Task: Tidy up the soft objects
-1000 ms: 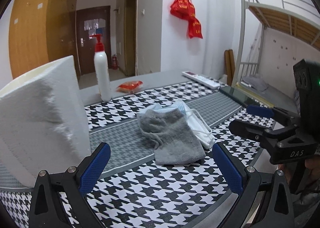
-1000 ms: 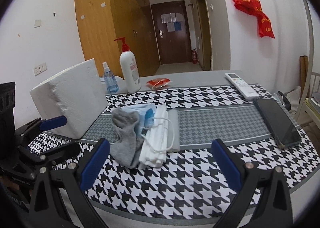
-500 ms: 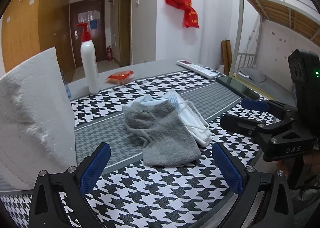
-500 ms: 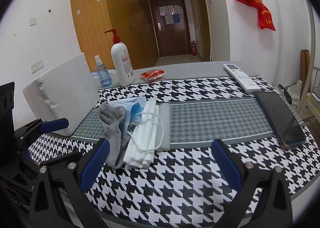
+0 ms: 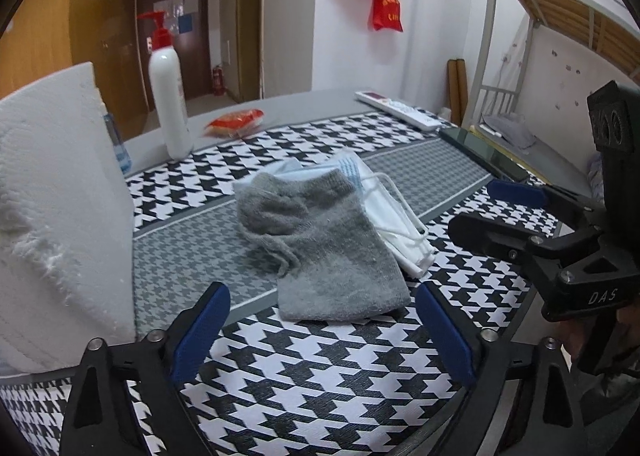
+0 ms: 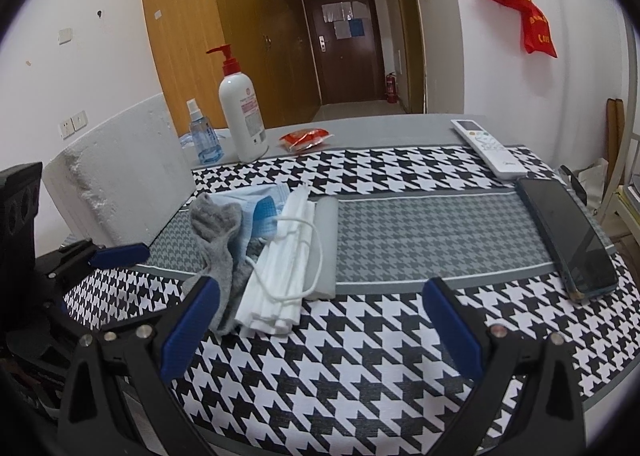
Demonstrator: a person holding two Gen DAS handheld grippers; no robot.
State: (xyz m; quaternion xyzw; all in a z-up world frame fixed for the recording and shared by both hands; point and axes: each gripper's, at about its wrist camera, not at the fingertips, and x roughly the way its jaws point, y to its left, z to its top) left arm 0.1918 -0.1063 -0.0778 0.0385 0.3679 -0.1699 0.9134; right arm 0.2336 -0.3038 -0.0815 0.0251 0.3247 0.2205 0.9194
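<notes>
A houndstooth cloth point(image 5: 320, 384) is covering the table, with a wardrobe, a dark door and a white wall behind it.

In the left wrist view, the left gripper point(image 5: 320, 332) is hovering just above the cloth with its blue pads spread wide and nothing between them. A grey sock point(image 5: 320, 240) is lying right ahead of it, draped over the near edge of a stack of white masks point(image 5: 400, 228), and a blue mask point(image 5: 348, 167) is peeking out behind the sock. A white foam block point(image 5: 52, 207) is standing at the left, and a pump bottle point(image 5: 168, 95) is standing farther back beside a red packet point(image 5: 236, 121). The right gripper point(image 5: 492, 211) is reaching in from the right, its jaws apart and holding nothing. A remote point(image 5: 400, 109) and a phone point(image 5: 480, 153) are lying at the far right of the table.

In the right wrist view, the right gripper point(image 6: 320, 324) is also standing wide open over the cloth point(image 6: 360, 376), close to the near end of the masks point(image 6: 284, 268). The sock point(image 6: 220, 240) is lying to their left, touching them, with the blue mask point(image 6: 256, 211) tucked between. The left gripper point(image 6: 104, 260) is showing at the left edge; its opening cannot be judged here. The foam block point(image 6: 120, 183), a spray bottle point(image 6: 202, 135), the pump bottle point(image 6: 240, 115), the packet point(image 6: 306, 135), the remote point(image 6: 488, 147) and the phone point(image 6: 568, 236) are sitting around them
</notes>
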